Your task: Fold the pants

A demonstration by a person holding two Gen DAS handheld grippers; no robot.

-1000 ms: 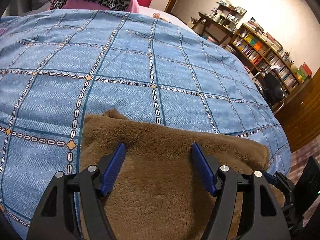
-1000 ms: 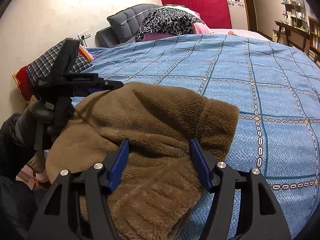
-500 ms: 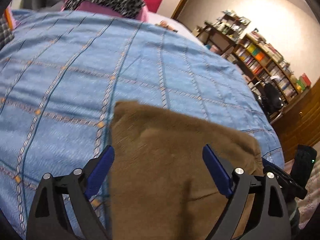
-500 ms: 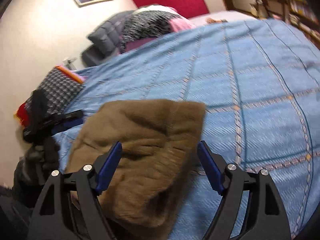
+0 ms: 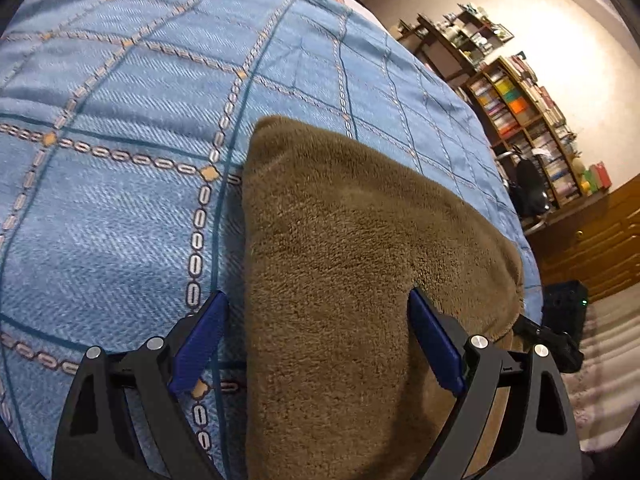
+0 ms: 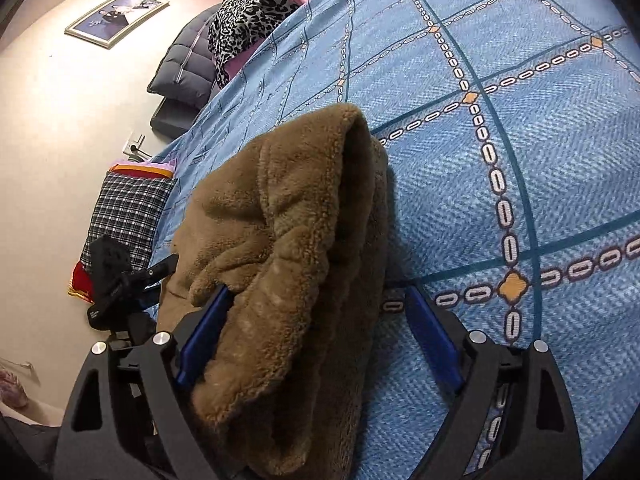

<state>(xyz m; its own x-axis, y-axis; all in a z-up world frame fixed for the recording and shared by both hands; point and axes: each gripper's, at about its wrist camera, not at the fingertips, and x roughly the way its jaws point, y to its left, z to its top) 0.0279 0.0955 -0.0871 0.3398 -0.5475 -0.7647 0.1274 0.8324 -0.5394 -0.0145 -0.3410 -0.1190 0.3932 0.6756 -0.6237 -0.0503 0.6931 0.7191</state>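
The brown fleece pants (image 5: pixel 352 264) lay folded on the blue checked bedspread (image 5: pixel 120 208), near its near edge. The left gripper (image 5: pixel 316 340) stood with its jaws spread wide, having just been opening; the pants lay between the blue pads without either pad pressing them. The right gripper (image 6: pixel 320 332) had likewise just been opening, jaws wide, the fleece (image 6: pixel 288 248) draped against its left pad (image 6: pixel 204 336) but not clamped.

Only the left wrist view showed the bookshelves (image 5: pixel 532 120) and a dark chair (image 5: pixel 530 192) past the bed's right edge. Only the right wrist view showed the framed picture (image 6: pixel 116 16), a checked pillow (image 6: pixel 128 212), a dark padded cushion (image 6: pixel 184 72) and leopard-print cloth (image 6: pixel 248 12) at the far left.

Beyond the pants the bedspread lay bare far and to the right.
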